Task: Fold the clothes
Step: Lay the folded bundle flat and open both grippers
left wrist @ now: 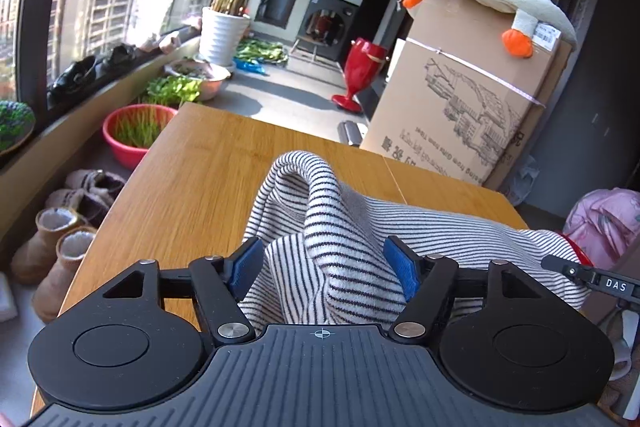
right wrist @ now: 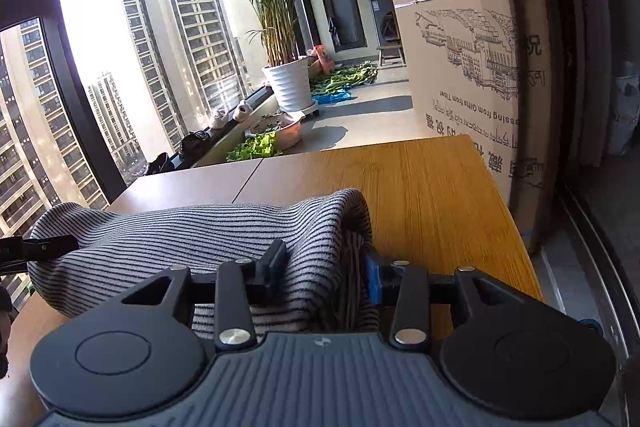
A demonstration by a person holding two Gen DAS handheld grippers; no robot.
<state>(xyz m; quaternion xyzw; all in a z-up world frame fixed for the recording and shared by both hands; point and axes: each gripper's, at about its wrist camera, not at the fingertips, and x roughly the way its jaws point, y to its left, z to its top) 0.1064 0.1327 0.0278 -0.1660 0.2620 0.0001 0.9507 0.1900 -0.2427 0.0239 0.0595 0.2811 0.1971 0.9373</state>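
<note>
Striped garment bunched on the wooden table, one gripper at each end.

In the left wrist view, the left gripper [left wrist: 326, 267] stands apart around a raised hump of the striped garment [left wrist: 344, 227]; the blue pads seem not to press it, so the cloth may slip out if lifted now. The wooden table [left wrist: 208, 163] has free room to the left and ahead. In the right wrist view, the right gripper [right wrist: 324, 273] has a fold between its fingers, but I cannot tell if it clamps. The table edge and the cardboard box [right wrist: 460, 67] are near on the right, so a wide swing may drag the cloth off.
</note>
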